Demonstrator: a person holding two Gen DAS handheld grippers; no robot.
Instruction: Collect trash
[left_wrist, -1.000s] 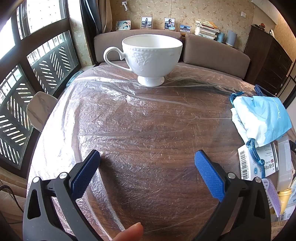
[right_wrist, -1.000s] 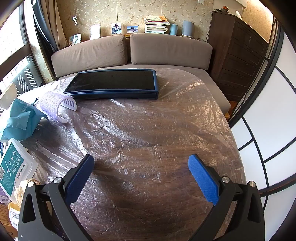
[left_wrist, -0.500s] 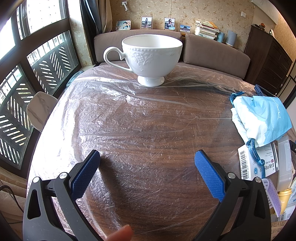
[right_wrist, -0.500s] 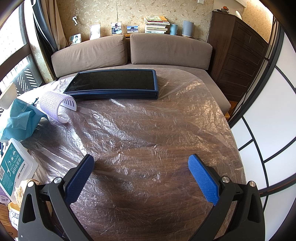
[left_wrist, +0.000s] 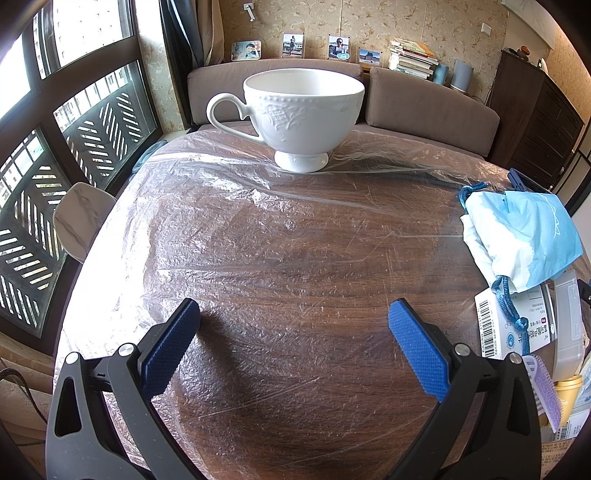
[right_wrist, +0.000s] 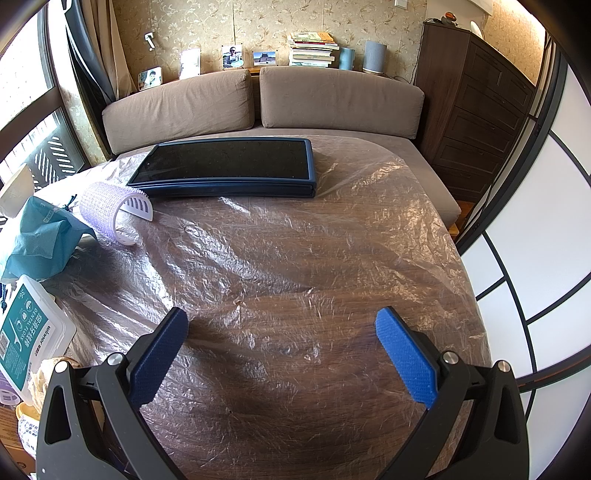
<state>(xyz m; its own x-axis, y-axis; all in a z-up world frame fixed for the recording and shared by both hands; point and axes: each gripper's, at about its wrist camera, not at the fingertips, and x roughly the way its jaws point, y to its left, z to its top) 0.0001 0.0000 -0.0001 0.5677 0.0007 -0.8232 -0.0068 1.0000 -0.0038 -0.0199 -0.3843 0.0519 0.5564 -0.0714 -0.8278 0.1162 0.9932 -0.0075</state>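
Both grippers (left_wrist: 293, 314) (right_wrist: 280, 321) agape, nothing betw. fingers (left_wrist: 170, 347)

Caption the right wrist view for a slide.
Open right gripper above the plastic-wrapped table; tablet beyond, hair roller far left.

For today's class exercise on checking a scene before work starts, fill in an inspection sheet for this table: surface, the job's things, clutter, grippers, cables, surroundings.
Surface: wooden table under crinkled plastic film.
Job's things: no obvious trash seen.
Clutter: white teacup; blue drawstring pouch; dental floss box; lilac hair roller; dark tablet in blue case.
Grippers: left hand-held gripper open, empty; right hand-held gripper open, empty.
Cables: nothing seen.
Surroundings: brown sofa, books, dresser, window.
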